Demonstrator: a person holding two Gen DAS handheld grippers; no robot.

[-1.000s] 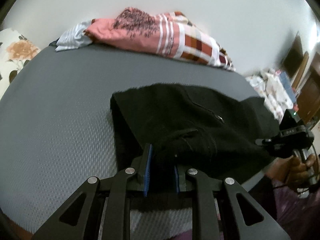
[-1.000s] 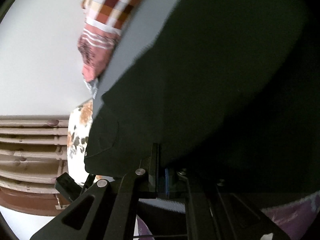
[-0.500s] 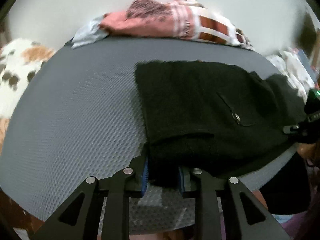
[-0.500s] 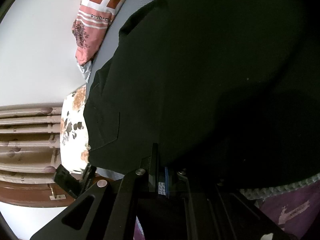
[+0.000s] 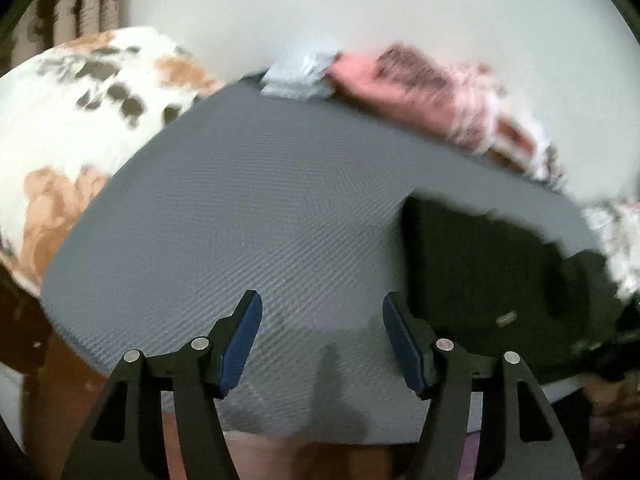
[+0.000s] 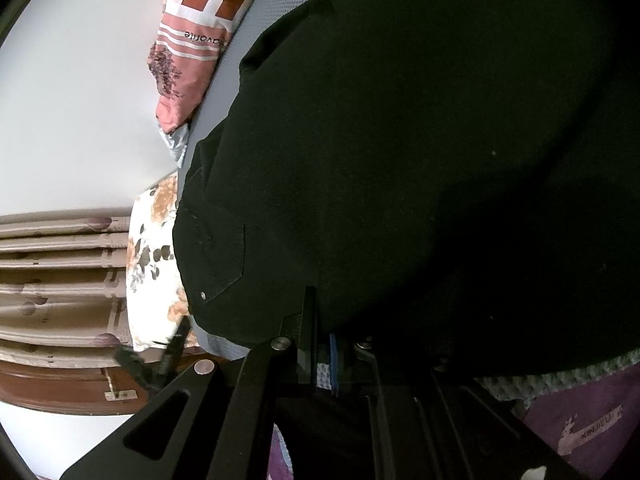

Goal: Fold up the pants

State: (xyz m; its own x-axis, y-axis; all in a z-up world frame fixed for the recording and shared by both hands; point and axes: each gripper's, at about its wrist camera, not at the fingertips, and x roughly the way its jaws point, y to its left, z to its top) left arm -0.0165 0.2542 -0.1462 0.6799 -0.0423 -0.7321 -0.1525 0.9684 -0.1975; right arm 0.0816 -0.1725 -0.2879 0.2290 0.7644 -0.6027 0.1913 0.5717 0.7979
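The left gripper [image 5: 322,344] hangs over bare grey mattress [image 5: 248,216], its blue-padded jaws spread apart with nothing between them; they have just been opening. The black pants [image 5: 492,276] lie to the right of those jaws and a little beyond them, flat on the mattress, clear of both pads. From this view the folded bundle stretches away to the right along the near edge of the mattress, its short left edge running straight back from beside the right jaw. The picture is blurred, so little more than a small pale tag or button shows on the dark cloth.

The right gripper [image 6: 324,354] has its jaws drawn narrow, pinching the near edge of the pants [image 6: 400,168], which fill most of that view ahead of the jaws. The cloth is plain, dark and matte, with a stitched pocket flap and a metal rivet left of the jaws.

Farther off, a pink and checked blanket [image 5: 424,80] lies bunched at the mattress's far edge against a white wall. A floral pillow [image 5: 80,120] sits beyond the left jaw.
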